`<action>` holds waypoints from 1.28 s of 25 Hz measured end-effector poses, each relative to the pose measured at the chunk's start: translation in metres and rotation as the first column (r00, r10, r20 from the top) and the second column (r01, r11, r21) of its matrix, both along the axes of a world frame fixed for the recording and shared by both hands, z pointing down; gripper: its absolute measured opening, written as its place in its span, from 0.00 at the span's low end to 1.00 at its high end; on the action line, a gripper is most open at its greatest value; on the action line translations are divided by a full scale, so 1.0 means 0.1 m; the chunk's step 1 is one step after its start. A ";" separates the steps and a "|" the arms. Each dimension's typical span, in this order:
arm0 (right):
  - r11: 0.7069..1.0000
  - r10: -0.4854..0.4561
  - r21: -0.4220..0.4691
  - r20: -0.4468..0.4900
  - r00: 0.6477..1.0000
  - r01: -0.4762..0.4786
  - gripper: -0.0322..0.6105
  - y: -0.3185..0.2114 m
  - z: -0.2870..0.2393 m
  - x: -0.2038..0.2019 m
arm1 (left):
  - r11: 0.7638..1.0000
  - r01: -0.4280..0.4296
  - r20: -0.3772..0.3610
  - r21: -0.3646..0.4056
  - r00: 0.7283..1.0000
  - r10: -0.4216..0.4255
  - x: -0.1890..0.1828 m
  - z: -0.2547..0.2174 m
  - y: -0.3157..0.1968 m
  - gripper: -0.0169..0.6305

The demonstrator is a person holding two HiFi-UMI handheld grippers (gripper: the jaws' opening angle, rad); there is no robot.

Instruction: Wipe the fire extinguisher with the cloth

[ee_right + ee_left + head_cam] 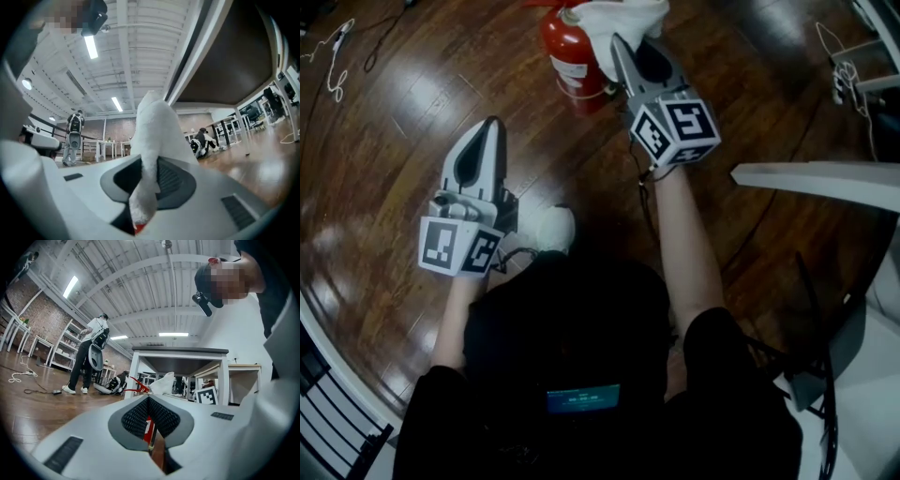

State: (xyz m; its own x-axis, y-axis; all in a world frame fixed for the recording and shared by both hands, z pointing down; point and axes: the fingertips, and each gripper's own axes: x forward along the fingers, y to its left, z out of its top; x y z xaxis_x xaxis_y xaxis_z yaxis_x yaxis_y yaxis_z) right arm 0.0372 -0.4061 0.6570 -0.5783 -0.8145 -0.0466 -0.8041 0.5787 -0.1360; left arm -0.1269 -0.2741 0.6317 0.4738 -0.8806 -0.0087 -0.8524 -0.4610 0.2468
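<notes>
White cloth [623, 21] in right tool [618, 41], atop fire extinguisher [566, 49].

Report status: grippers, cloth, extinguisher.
Right gripper shut on cloth, at the extinguisher's top. Left gripper shut, empty, well short of it. Extinguisher standing on floor. Nothing in the way.

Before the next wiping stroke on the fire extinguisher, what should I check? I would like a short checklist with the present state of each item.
1. Cloth gripped by the right hand-held gripper: ok, jaws closed on it.
2. Cloth on the fire extinguisher: ok, draped over its top.
3. Fire extinguisher upright on the floor: ok.
4. Left hand-held gripper steadying the fire extinguisher: not ok; shut, empty, off to the side.
5. Cable clear of the work: ok, far left.
6. Surface clean: cannot tell.
</notes>
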 end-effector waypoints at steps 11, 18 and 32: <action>0.901 -0.052 -0.432 -0.176 0.983 -0.030 0.20 0.02 2.35 -0.11 | 1.000 0.010 0.002 0.012 1.000 -0.010 -0.06 -0.03 0.10 0.02; 0.988 -0.075 -0.133 0.008 0.997 0.076 0.20 0.40 0.59 -0.23 | 1.000 0.021 -0.019 0.018 1.000 -0.021 -0.10 -0.07 0.15 0.02; 0.901 -0.163 -0.425 -0.164 0.973 0.080 0.20 0.24 1.91 -0.85 | 0.999 0.035 -0.001 0.019 0.999 -0.035 -0.14 -0.10 0.25 0.02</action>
State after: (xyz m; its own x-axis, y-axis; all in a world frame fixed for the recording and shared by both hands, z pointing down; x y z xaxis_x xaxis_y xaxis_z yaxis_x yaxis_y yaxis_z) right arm -0.0479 -0.3818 0.8484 -0.6375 -0.6585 0.4001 -0.7658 0.5985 -0.2351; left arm -0.1413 -0.2489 0.6222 0.4428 -0.8962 -0.0263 -0.8677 -0.4357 0.2392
